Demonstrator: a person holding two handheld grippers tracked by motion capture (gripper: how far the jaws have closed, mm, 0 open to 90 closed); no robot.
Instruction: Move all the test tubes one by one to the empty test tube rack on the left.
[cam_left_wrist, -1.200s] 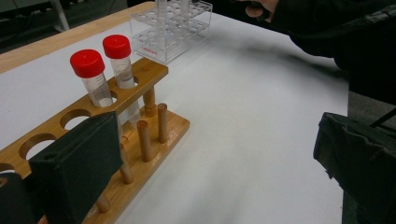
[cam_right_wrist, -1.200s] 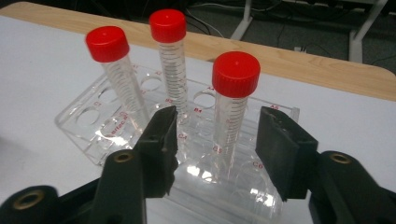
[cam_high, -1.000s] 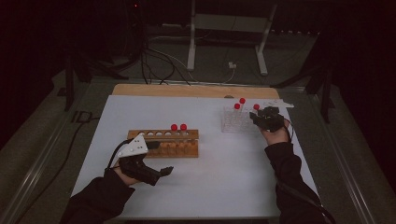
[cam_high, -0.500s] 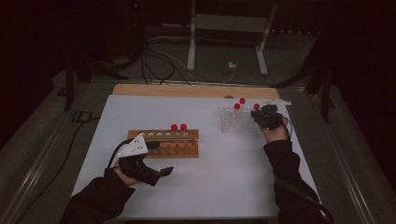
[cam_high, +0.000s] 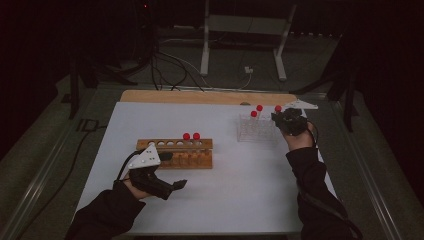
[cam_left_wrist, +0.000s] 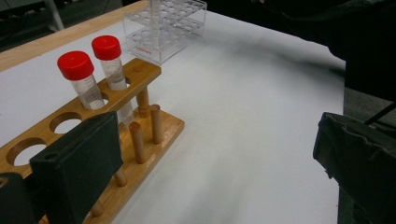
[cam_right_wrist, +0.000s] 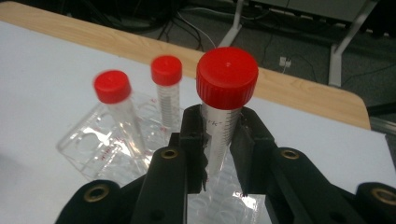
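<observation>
Your right gripper clamped on red-capped tube over clear rack, two capped tubes standing in it, left gripper jaws apart beside wooden rack w/ two tubes.

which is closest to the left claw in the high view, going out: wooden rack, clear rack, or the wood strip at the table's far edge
1. Wooden rack: just beyond the left claw, holding two red-capped tubes.
2. Clear rack: farther off, toward the far right of the table, by the right claw.
3. Wood strip: farthest, along the table's far edge.
</observation>
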